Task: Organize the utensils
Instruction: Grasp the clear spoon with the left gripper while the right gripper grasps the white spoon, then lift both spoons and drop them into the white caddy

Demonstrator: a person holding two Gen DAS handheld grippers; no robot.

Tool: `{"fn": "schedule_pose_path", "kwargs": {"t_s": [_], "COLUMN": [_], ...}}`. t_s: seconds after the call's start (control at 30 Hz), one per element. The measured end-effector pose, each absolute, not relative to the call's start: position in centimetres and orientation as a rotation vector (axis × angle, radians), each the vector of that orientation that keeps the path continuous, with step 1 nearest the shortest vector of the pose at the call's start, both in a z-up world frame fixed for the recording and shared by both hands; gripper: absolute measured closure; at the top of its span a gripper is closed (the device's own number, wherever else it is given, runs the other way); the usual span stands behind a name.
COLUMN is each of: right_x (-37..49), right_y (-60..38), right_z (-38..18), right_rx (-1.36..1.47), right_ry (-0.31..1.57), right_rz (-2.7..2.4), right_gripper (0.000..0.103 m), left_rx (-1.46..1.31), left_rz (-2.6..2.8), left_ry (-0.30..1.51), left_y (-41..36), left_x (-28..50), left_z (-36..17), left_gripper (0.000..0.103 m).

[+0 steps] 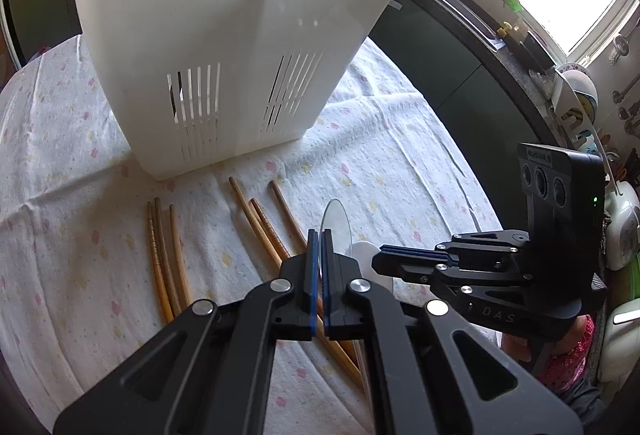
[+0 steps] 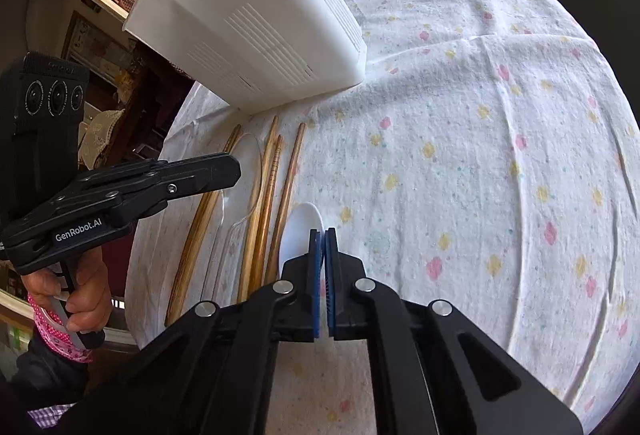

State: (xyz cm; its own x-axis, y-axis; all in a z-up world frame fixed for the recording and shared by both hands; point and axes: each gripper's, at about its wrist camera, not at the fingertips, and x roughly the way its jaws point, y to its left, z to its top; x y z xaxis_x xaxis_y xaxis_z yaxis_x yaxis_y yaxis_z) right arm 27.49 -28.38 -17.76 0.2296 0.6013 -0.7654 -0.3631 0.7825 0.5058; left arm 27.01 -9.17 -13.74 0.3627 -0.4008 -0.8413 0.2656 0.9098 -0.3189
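Observation:
A white slotted utensil basket [image 1: 224,47] stands on the flowered tablecloth [image 1: 60,195]; it also shows in the right wrist view [image 2: 256,23]. Several wooden chopsticks [image 1: 166,255] lie in front of it, seen too in the right wrist view [image 2: 268,203]. A clear plastic spoon [image 1: 337,225] lies among them [image 2: 244,171]. A white plastic spoon [image 2: 301,231] lies beside them [image 1: 366,249]. My left gripper [image 1: 319,235] is shut, jaws nearly touching, above the chopsticks. My right gripper [image 2: 323,233] is shut, its tips at the white spoon's bowl; whether it grips it is unclear.
A dark counter edge [image 1: 500,75] with a sink tap and dishes runs at the right of the left wrist view. A cabinet and shelves [image 2: 100,15] stand beyond the table's left edge in the right wrist view. The cloth [image 2: 480,155] spreads to the right.

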Motion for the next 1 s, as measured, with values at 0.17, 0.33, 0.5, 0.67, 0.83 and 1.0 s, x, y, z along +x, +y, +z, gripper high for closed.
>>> {"fn": "schedule_pose_path", "kwargs": {"t_s": [0.17, 0.33, 0.5, 0.67, 0.83, 1.0], "right_x": [27.0, 26.8, 25.9, 25.4, 26.0, 27.1], "right_y": [-28.8, -29.9, -30.5, -30.5, -29.2, -28.3], "right_z": [-14.7, -10.3, -4.4, 0.7, 2.9, 3.9], "right_rx": [0.256, 0.273, 0.258, 0.229, 0.186, 0.173], "right_ry": [1.053, 0.894, 0.661, 0.486, 0.410, 0.371], "right_rz": [0.652, 0.609, 0.544, 0.510, 0.483, 0.448], "right_gripper": [0.100, 0.100, 0.100, 0.100, 0.100, 0.100], "left_rx": [-0.129, -0.136, -0.126, -0.124, -0.064, 0.015], "left_rz": [-0.436, -0.442, -0.372, -0.232, -0.069, 0.040], "left_ry": [1.070, 0.956, 0.734, 0.464, 0.224, 0.108], "left_y": [-8.7, -7.7, -5.7, -4.1, -4.2, -5.3], "left_x": [26.4, 25.6, 25.3, 26.1, 27.9, 30.4], "left_z": [-11.8, -6.9, 0.4, 6.4, 9.2, 8.2], "left_gripper": [0.102, 0.102, 0.102, 0.102, 0.102, 0.102]}}
